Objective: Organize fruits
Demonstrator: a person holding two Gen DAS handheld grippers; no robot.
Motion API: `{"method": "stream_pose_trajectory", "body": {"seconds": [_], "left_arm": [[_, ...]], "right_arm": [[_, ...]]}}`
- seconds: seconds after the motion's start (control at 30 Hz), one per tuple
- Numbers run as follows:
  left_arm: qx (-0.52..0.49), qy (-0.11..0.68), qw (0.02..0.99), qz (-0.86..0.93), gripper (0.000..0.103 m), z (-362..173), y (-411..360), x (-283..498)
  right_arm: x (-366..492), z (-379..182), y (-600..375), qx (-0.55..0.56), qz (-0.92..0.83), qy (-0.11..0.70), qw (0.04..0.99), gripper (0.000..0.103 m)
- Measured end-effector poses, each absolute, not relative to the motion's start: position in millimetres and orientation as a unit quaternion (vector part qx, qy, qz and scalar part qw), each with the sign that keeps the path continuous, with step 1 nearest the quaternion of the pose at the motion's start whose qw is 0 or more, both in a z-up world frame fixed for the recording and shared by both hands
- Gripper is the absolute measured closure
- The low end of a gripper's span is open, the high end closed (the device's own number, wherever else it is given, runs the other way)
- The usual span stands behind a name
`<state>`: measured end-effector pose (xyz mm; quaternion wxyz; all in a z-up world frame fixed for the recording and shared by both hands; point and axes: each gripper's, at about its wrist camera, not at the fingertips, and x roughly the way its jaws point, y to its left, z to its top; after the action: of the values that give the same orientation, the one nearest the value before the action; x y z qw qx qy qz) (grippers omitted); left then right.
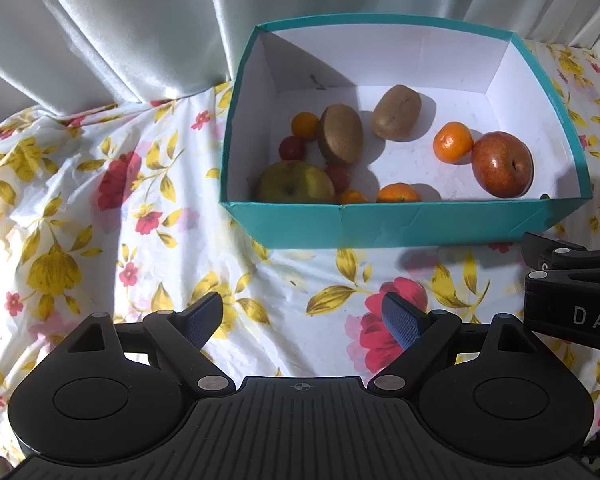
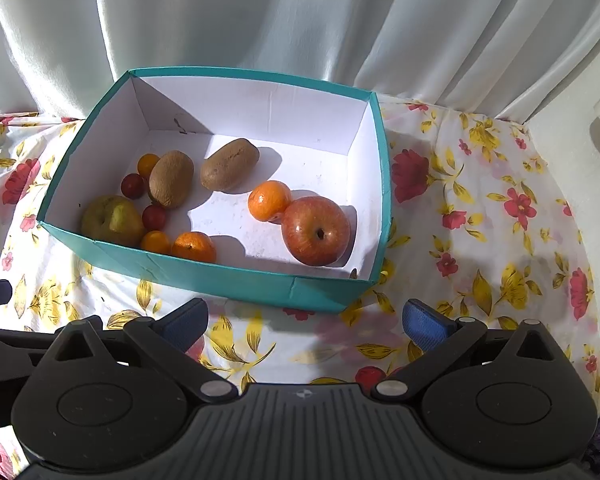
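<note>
Fingers of the left hand-held gripper [image 1: 302, 318] stand wide apart and hold nothing, above the floral cloth [image 1: 100, 200] just in front of the box [image 1: 380, 226]. Right hand-held gripper [image 2: 306, 326] is also spread wide and empty, near the box's front right corner. Inside the teal box lie all fruits: red apple [image 2: 316, 230] at right touching one mandarin [image 2: 269, 201], second mandarin [image 2: 194, 246] by the front wall, two kiwis [image 2: 171, 184] in the middle, green apple [image 2: 112, 220] at left, small tomatoes [image 2: 154, 217] around it. White curtain [image 2: 300, 20] hangs behind.
</note>
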<state>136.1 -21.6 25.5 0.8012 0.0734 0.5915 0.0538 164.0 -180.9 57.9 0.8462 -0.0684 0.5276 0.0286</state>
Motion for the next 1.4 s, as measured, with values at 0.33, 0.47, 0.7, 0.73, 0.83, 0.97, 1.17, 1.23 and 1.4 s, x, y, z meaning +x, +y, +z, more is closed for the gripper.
{"method": "stream_pose_trajectory", "body": {"seconds": [0.33, 0.47, 0.7, 0.73, 0.83, 0.97, 1.17, 1.23, 1.4], "left_arm": [[0.074, 0.593, 0.8, 0.051, 0.012, 23.3, -20.9, 136.1], [0.073, 0.594, 0.8, 0.051, 0.012, 23.2, -20.1, 136.2], [0.071, 0.594, 0.8, 0.054, 0.012, 22.3, -20.4, 135.7], [0.071, 0.594, 0.799, 0.055, 0.012, 22.4, -20.3, 135.7], [0.071, 0.594, 0.799, 0.056, 0.012, 22.1, -20.6, 135.2], [0.071, 0.595, 0.799, 0.056, 0.012, 21.9, -22.0, 135.1], [0.071, 0.595, 0.799, 0.054, 0.012, 21.5, -22.5, 135.4], [0.073, 0.595, 0.798, 0.054, 0.012, 20.9, -23.0, 135.3], [0.073, 0.596, 0.798, 0.055, 0.012, 20.2, -21.3, 135.9]], "right_arm": [[163.2, 56.1, -179.5, -0.07, 0.028, 0.53, 0.845, 0.0], [162.9, 55.2, -179.7, -0.068, 0.027, 0.531, 0.844, 0.0], [162.1, 55.0, -180.2, -0.07, 0.027, 0.53, 0.845, 0.0], [161.7, 54.8, -180.4, -0.07, 0.027, 0.53, 0.845, 0.0], [161.8, 54.8, -180.7, -0.07, 0.028, 0.53, 0.845, 0.0], [161.9, 54.4, -182.1, -0.073, 0.027, 0.53, 0.845, 0.0], [161.3, 55.9, -183.4, -0.073, 0.023, 0.527, 0.847, 0.0], [161.2, 56.2, -183.4, -0.075, 0.024, 0.526, 0.847, 0.0], [161.5, 56.3, -184.2, -0.074, 0.022, 0.525, 0.847, 0.0]]}}
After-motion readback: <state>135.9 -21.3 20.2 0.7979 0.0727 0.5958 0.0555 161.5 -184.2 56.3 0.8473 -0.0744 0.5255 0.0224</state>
